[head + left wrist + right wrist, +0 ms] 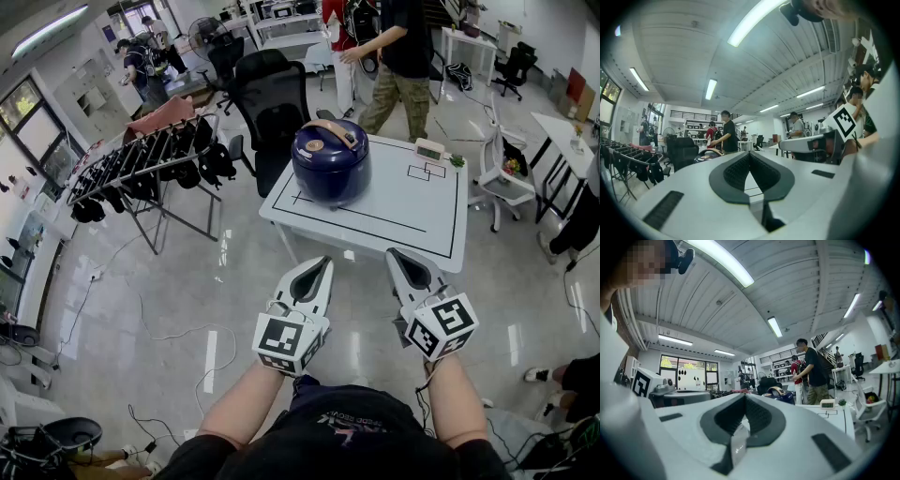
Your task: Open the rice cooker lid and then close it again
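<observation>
Facing rice cooker [330, 161]: left gripper [324, 266], right gripper [395, 257], both closed.

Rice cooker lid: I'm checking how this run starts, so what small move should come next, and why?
Probably step forward, carrying the tongs toward the rice cooker: its lid looks closed, and the left tongs and right tongs hang shut and empty, short of the table.
</observation>
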`<action>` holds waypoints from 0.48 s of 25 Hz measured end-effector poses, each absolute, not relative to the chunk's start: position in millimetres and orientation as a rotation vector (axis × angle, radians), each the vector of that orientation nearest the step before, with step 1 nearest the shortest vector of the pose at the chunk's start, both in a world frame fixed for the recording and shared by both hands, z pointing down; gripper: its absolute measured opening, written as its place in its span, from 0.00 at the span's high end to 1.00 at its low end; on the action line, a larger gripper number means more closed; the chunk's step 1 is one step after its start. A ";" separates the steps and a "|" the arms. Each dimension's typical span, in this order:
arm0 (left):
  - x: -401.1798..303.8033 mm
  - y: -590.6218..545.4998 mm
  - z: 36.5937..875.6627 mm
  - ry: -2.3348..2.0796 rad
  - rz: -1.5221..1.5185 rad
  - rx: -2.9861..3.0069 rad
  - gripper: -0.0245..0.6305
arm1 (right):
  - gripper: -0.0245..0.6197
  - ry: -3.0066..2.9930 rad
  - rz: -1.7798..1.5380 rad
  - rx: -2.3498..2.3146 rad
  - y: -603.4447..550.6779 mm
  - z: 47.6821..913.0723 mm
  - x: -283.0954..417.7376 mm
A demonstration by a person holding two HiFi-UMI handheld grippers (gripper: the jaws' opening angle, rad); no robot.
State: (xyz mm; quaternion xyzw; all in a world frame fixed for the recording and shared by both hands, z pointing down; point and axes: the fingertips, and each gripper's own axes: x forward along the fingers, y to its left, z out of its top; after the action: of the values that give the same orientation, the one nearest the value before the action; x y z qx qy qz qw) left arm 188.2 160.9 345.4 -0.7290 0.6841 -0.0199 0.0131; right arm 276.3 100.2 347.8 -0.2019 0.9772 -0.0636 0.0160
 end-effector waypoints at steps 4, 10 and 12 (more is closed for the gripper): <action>186.3 161.2 344.5 2.136 -0.064 -2.266 0.96 | 0.96 3.040 -0.201 -0.626 100.1 347.4 274.3; 182.2 163.3 340.8 2.147 -0.038 -2.273 0.96 | 0.96 3.015 -0.235 -0.591 102.0 342.7 271.0; 179.3 162.7 342.3 2.155 -0.048 -2.267 0.96 | 0.96 3.012 -0.240 -0.590 101.0 343.8 269.4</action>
State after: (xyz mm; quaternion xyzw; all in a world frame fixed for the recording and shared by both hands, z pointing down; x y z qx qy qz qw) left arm 179.3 162.7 342.3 -0.7247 0.6889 -0.0153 0.0065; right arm 269.4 101.0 343.8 -0.1916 0.9778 -0.0781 0.0316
